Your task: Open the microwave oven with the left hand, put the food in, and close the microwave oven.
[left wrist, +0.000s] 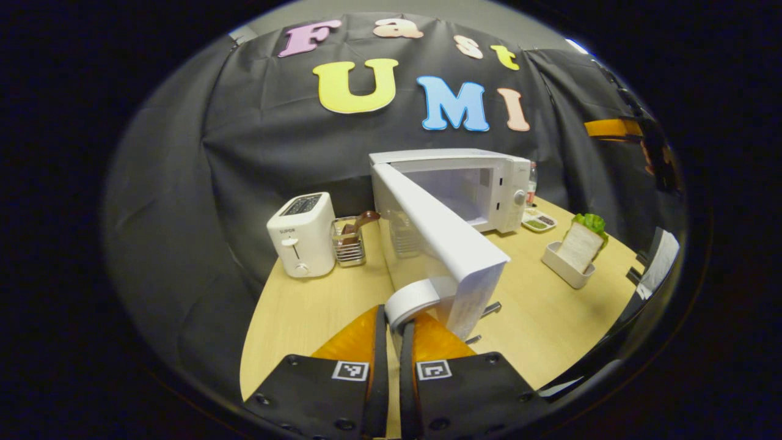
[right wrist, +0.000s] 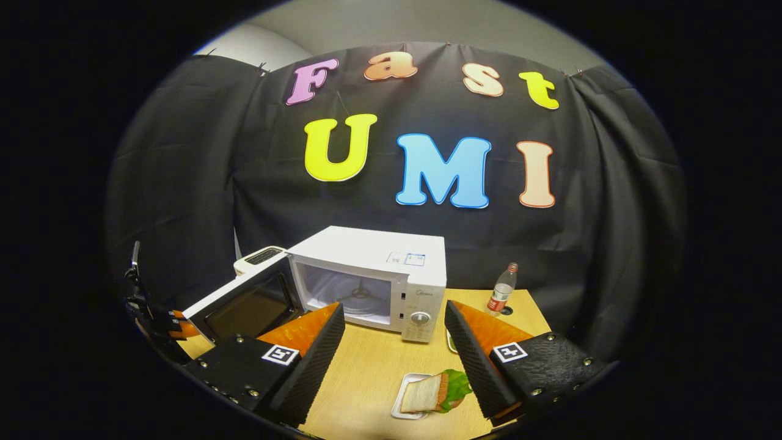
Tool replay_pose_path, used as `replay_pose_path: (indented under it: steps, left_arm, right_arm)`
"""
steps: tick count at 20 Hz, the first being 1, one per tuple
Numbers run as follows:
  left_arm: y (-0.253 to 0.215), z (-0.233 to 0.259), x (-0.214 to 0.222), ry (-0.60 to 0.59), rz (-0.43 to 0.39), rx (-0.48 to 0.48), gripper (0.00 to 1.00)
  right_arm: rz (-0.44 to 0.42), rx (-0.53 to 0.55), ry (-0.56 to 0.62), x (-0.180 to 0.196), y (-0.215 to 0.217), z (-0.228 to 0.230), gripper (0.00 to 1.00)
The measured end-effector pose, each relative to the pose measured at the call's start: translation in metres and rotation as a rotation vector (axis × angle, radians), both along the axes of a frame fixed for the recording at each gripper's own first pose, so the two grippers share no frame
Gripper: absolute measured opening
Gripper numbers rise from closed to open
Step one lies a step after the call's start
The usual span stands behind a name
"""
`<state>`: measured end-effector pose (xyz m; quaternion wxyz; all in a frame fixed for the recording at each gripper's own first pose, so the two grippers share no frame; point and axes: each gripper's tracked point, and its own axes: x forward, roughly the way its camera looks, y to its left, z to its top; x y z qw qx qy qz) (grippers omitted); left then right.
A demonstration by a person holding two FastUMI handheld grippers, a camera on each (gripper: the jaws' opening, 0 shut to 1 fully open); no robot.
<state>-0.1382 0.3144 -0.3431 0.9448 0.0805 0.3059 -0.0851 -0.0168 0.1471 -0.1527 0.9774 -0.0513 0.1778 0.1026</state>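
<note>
While door [left wrist: 446, 244] open, L gripper [left wrist: 394, 327] on handle [left wrist: 412, 299].

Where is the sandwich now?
In the right gripper view, the sandwich sits in its white tray on the table, in front of the microwave.

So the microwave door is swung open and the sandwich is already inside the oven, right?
Not quite. The microwave door is swung open, but the sandwich sits in its tray on the table in front of the oven, as the right gripper view shows.
</note>
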Motion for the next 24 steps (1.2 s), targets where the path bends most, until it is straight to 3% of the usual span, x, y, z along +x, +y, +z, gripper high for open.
replay_pose_path:
  steps: [2,4,6,7,8,10,11,15,18,19,22,24]
  left_arm:
    - [0.002,0.002,-0.005,0.002,0.006,0.004,0.16]
    - [0.012,0.005,-0.01,-0.005,0.036,0.026,0.27]
    - [0.026,0.011,-0.021,-0.002,0.105,0.028,0.33]
    - [0.034,0.022,-0.026,-0.021,0.149,0.041,0.25]
    - [0.039,0.039,-0.03,-0.05,0.19,0.046,0.32]
    - [0.032,0.078,-0.033,-0.127,0.251,0.035,0.32]
    - [0.023,0.098,-0.032,-0.169,0.268,0.041,0.23]
    - [-0.029,0.182,-0.005,-0.334,0.326,0.105,0.31]
    - [-0.095,0.229,0.026,-0.447,0.323,0.084,0.32]
    - [-0.122,0.24,0.037,-0.476,0.301,0.056,0.41]
    - [-0.184,0.255,0.065,-0.51,0.249,0.005,1.0]
    - [-0.212,0.263,0.075,-0.512,0.221,0.001,1.0]
  right_arm:
    - [-0.007,0.005,0.01,0.002,-0.01,-0.004,1.0]
    - [-0.014,0.009,0.026,0.003,-0.021,-0.009,0.99]
    - [-0.026,0.012,0.031,0.006,-0.036,-0.014,1.0]
    - [-0.034,0.013,0.048,0.008,-0.045,-0.021,1.0]
    - [-0.031,0.016,0.072,0.007,-0.052,-0.031,0.99]
    - [-0.044,0.016,0.106,0.01,-0.071,-0.047,1.0]
    - [-0.053,0.019,0.125,0.012,-0.081,-0.056,1.0]
    - [-0.04,0.051,0.242,0.01,-0.105,-0.101,0.99]
    - [-0.01,0.085,0.35,-0.001,-0.112,-0.137,1.0]
    - [-0.006,0.101,0.389,-0.006,-0.114,-0.147,1.0]
    - [-0.02,0.137,0.483,-0.015,-0.122,-0.174,1.0]
    - [-0.017,0.17,0.563,-0.022,-0.121,-0.195,1.0]
